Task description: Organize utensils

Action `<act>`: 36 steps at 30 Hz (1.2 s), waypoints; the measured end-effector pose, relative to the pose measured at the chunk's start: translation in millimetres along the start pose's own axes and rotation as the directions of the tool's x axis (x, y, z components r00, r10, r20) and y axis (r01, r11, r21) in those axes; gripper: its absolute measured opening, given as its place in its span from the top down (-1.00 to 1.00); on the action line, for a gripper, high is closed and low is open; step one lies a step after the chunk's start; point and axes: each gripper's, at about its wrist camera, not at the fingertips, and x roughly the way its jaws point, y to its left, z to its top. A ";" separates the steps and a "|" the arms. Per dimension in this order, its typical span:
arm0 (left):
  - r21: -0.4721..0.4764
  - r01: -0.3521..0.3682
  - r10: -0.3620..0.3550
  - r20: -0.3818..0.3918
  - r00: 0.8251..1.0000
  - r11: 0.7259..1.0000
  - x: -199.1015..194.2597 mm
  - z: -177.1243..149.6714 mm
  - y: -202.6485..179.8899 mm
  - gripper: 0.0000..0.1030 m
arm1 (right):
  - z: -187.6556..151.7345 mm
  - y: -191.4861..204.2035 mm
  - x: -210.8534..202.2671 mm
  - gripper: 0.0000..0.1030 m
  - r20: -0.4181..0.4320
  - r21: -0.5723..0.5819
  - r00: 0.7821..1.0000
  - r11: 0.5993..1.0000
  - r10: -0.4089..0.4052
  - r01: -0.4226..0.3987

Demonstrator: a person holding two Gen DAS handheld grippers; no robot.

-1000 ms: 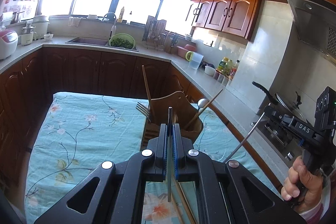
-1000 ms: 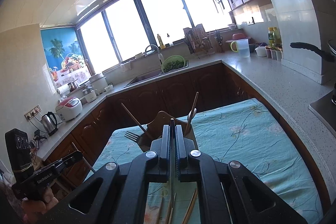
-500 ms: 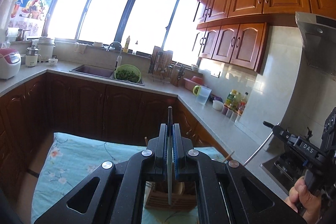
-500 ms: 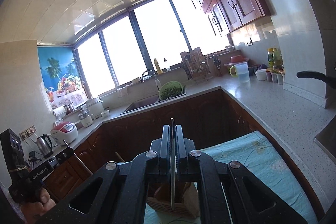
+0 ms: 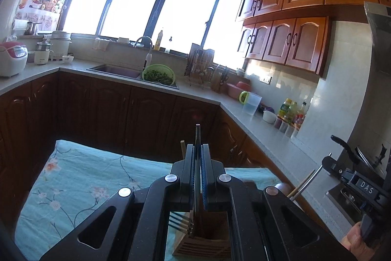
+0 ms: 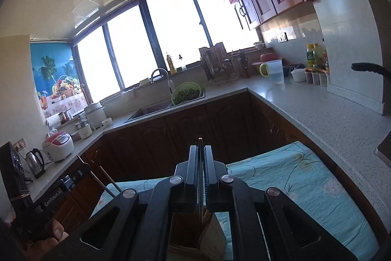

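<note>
My left gripper point(image 5: 198, 147) is shut on a thin metal utensil point(image 5: 197, 187) that hangs straight down, with its lower end at the mouth of the wooden utensil holder point(image 5: 205, 242) below. A fork point(image 5: 179, 223) lies across the holder's rim. My right gripper point(image 6: 200, 148) is shut on another thin metal utensil point(image 6: 200, 197) that also hangs over the same wooden holder point(image 6: 195, 236). Each gripper shows at the edge of the other's view, the right one point(image 5: 354, 185) and the left one point(image 6: 58, 190). Wooden chopsticks point(image 5: 299, 184) stick out of the holder.
The holder stands on a table with a teal floral cloth point(image 5: 80, 182). A grey L-shaped counter point(image 6: 317, 111) runs behind it, with a sink point(image 5: 117, 70), a green colander point(image 5: 158, 75), a jug point(image 5: 251, 103) and bottles point(image 5: 290, 111). A stove and pan point(image 5: 366, 160) are at the right.
Both grippers have risen and tilted up over the holder. The table has dropped low in both views, and the held utensils now hang down to the holder's mouth.
</note>
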 end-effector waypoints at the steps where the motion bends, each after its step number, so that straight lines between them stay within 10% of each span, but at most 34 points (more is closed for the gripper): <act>1: 0.001 -0.003 0.003 -0.008 1.000 1.000 4.5 -5.0 0.3 0.95 | -4.6 -1.7 2.7 0.92 -0.008 0.005 1.000 1.000 -0.004 0.004; 23: 0.019 -0.023 0.024 -0.081 0.996 1.000 14.5 5.2 4.7 0.85 | -20.1 -10.6 19.8 0.78 -0.101 0.044 0.995 0.999 -0.012 0.016; 25: 0.009 -0.032 0.032 -0.075 0.997 0.999 7.8 8.1 7.1 0.66 | -17.9 -10.4 13.3 0.58 -0.082 0.044 0.997 0.999 -0.004 0.008; 27: -0.004 -0.039 0.039 -0.054 0.998 0.999 -2.3 10.1 10.1 0.52 | -14.7 -11.3 2.6 -0.24 -0.052 0.062 0.998 0.998 0.025 -0.021; 36: -0.070 -0.049 0.049 -0.008 0.999 0.996 -63.1 -3.8 19.5 -0.38 | -6.5 -14.9 -55.9 -0.96 0.078 0.085 0.996 0.995 0.038 -0.045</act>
